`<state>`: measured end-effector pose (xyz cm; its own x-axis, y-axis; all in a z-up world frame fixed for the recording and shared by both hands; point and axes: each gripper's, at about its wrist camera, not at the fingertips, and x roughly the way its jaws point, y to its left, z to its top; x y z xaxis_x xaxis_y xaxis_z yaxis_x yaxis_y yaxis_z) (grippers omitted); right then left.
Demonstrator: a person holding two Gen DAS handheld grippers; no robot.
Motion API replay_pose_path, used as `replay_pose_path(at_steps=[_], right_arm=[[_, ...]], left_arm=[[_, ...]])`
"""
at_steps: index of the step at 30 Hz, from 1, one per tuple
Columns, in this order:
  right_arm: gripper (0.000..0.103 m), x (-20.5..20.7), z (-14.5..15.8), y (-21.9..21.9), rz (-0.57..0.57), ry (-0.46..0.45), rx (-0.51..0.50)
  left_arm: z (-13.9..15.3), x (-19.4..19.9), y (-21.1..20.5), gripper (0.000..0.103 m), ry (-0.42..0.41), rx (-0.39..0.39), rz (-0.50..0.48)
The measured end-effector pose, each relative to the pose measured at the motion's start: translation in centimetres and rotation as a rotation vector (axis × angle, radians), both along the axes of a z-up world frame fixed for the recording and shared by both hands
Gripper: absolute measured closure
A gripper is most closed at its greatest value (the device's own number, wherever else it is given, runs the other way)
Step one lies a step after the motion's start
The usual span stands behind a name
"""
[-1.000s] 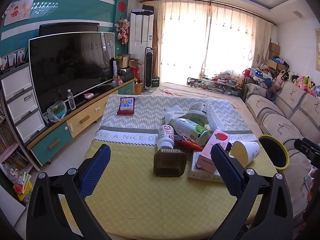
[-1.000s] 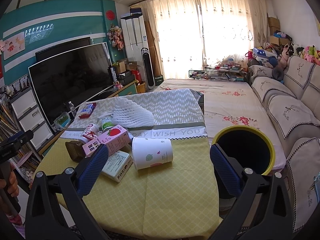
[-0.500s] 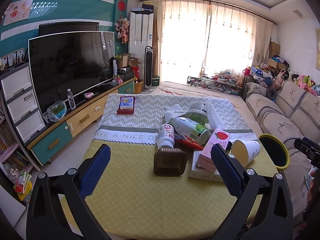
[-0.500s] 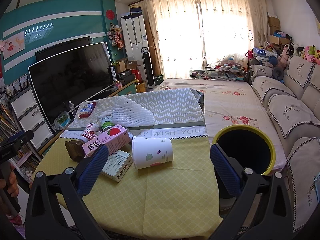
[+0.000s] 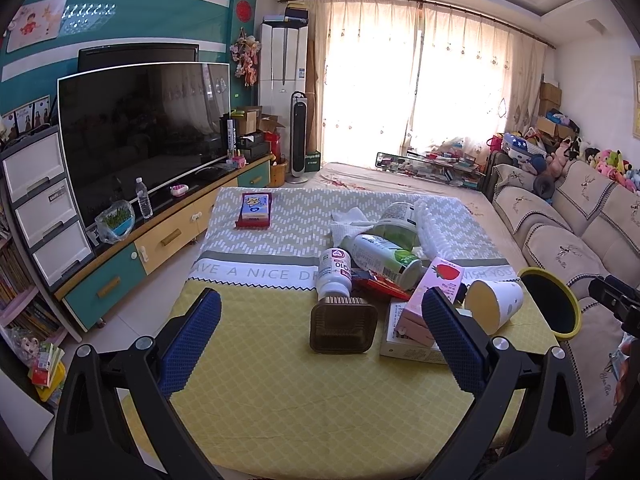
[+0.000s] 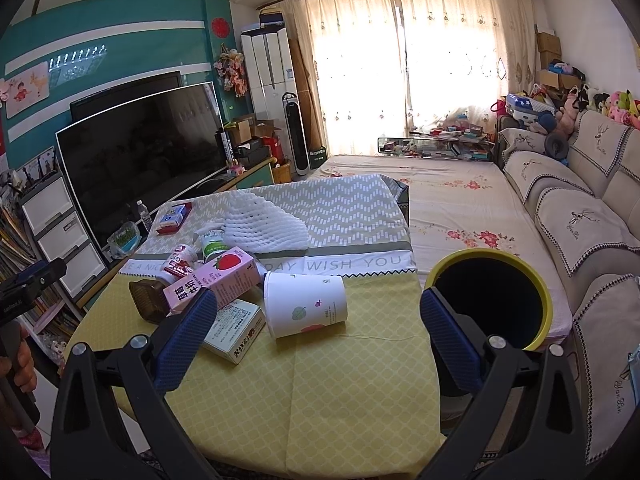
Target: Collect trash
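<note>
Both grippers hover over the near edge of the desk, which is covered with a yellow lattice-print cloth; neither touches anything. Left gripper is released, blue-padded fingers spread wide, nothing between them. Right gripper is likewise spread wide and holding nothing.

The trash sits in a cluster mid-desk. A brown ribbed plastic tray stands tipped on its side with its opening toward the left camera. Just behind it lies a white pill bottle with a pink label. A white-and-green cylindrical can lies on its side beside the bottle, with a red wrapper under it. A pink strawberry milk carton rests tilted on a flat white cardboard box. A white paper cup with a leaf print lies on its side just right of the carton, apart from the right gripper. Behind the cluster are a white foam net sleeve and a crumpled white tissue. A red-and-blue flat box lies alone at the far left of the cloth, well apart from the rest.

A round bin with a yellow rim and black liner stands on the floor beside the desk's right edge, near the right gripper's right finger. A hand holding the left gripper's handle shows at the left edge of the right view.
</note>
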<state>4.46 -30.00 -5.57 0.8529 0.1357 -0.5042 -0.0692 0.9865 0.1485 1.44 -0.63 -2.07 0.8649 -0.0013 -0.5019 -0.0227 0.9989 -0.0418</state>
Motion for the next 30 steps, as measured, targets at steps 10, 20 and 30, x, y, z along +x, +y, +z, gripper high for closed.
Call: replay_pose_path(at_steps=[10,20,30], right_arm=[[0.006,3.6,-3.0,0.6,0.027,0.076,-0.019],[0.006,9.8,-7.0,1.8,0.085,0.195,-0.048],[0.006,12.6,-9.4,3.2,0.113,0.264,-0.070]], left_arm=[[-1.0,1.7,0.5,0.004,0.039,-0.008,-0.001],[-2.0,2.9,0.7,0.004,0.071,-0.018,0.002],[-2.4,3.2,0.7,0.004,0.082,-0.021,0.002]])
